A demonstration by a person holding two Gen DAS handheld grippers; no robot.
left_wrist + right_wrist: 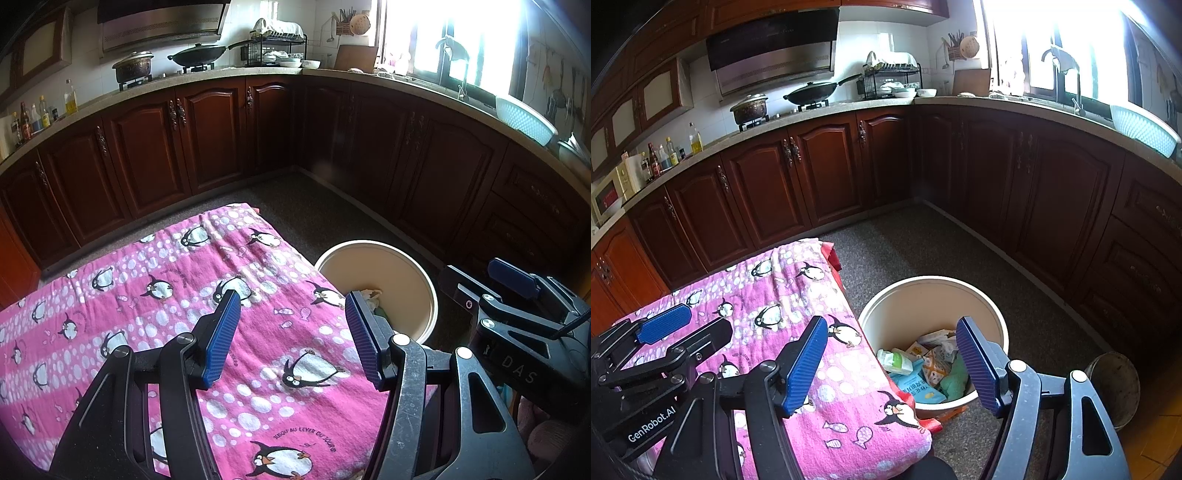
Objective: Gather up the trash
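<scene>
A cream round bin (882, 308) stands on the floor to the right of a table covered by a pink penguin cloth (798, 295). Inside it lie several pieces of trash (923, 373): wrappers, a blue packet, a white-green wipes pack. My right gripper (890, 363) is open and empty, above the table's right edge and the bin. My left gripper (291, 336) is open and empty over the cloth (147, 295), with the bin (402, 269) to its right. No trash shows on the cloth. Each gripper shows in the other's view: the right one (517, 295), the left one (683, 332).
Dark wooden kitchen cabinets (820, 173) run along the back and right under a counter with a pot (750, 108), a wok (812, 92), bottles and a dish rack. A white basket (1145, 129) sits by the window. A dark metal bucket (1115, 387) stands right of the bin.
</scene>
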